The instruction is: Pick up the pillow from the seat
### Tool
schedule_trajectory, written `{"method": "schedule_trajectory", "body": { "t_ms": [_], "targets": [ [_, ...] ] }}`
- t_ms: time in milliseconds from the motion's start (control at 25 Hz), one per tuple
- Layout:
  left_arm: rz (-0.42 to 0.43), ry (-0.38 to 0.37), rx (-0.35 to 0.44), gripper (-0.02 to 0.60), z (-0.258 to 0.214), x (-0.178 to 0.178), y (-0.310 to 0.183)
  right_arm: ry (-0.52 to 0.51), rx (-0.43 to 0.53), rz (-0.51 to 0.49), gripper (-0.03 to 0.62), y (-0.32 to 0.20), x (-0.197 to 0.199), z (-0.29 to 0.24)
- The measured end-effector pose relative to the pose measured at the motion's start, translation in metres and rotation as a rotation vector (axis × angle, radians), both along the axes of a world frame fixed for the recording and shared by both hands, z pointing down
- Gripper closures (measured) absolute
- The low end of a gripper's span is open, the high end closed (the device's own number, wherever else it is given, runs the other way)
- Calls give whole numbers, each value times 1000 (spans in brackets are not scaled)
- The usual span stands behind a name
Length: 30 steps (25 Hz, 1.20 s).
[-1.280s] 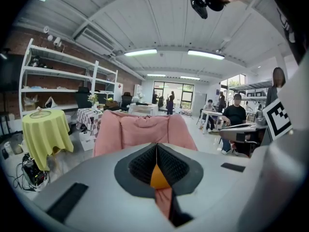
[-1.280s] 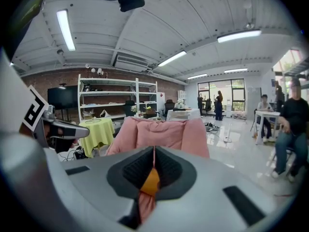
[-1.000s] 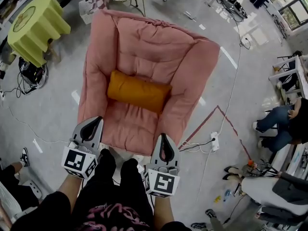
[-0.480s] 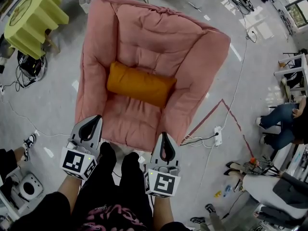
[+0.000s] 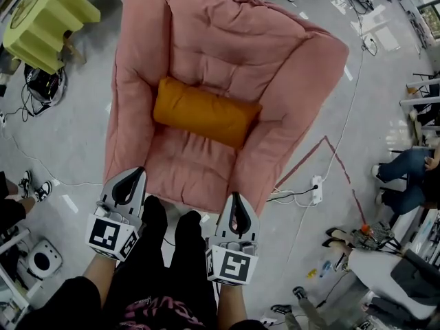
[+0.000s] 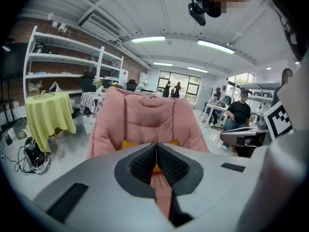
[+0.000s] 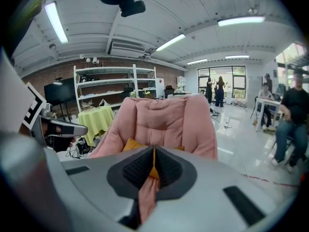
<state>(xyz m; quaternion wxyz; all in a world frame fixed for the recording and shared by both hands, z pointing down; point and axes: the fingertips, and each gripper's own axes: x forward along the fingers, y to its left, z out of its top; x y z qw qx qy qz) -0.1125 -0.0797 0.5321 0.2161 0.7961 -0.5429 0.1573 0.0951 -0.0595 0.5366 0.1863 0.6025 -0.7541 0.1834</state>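
An orange bolster pillow [image 5: 205, 111] lies across the seat of a pink padded armchair [image 5: 227, 53]. My left gripper [image 5: 134, 172] hangs shut and empty just short of the chair's front left edge. Over the front right edge, my right gripper [image 5: 235, 196] is shut too, with nothing in it. Both stand well short of the pillow. In the left gripper view the armchair [image 6: 147, 120] faces me, a strip of pillow [image 6: 129, 144] peeking over the closed jaws. The right gripper view shows the armchair [image 7: 166, 122] and the pillow [image 7: 131, 144] the same way.
A table with a yellow-green cloth [image 5: 41, 19] stands left of the chair, cables and a black box [image 5: 41, 84] below it. A power strip [image 5: 317, 189] and red floor tape [image 5: 323, 153] lie to the right. Seated people [image 5: 412, 177] are at the far right.
The view has moved forward, so chair and pillow sit lower and closer in the head view. Both grippers have stayed shut, side by side at the chair's front edge.
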Motion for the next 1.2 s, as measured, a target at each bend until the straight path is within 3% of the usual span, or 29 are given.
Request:
{"method": "schedule_trajectory", "body": {
  "t_ms": [320, 640, 1080, 1200],
  "targets": [
    [-8, -3, -39, 571, 25, -3, 3, -6, -51, 12, 572, 7, 0, 29],
    [-5, -15, -36, 571, 35, -9, -8, -8, -40, 7, 572, -3, -1, 36],
    [14, -36, -38, 569, 76, -12, -88, 16, -42, -12, 569, -68, 17, 76],
    [27, -60, -52, 568, 96, -13, -107, 7, -61, -17, 491, -86, 18, 91]
  ]
}}
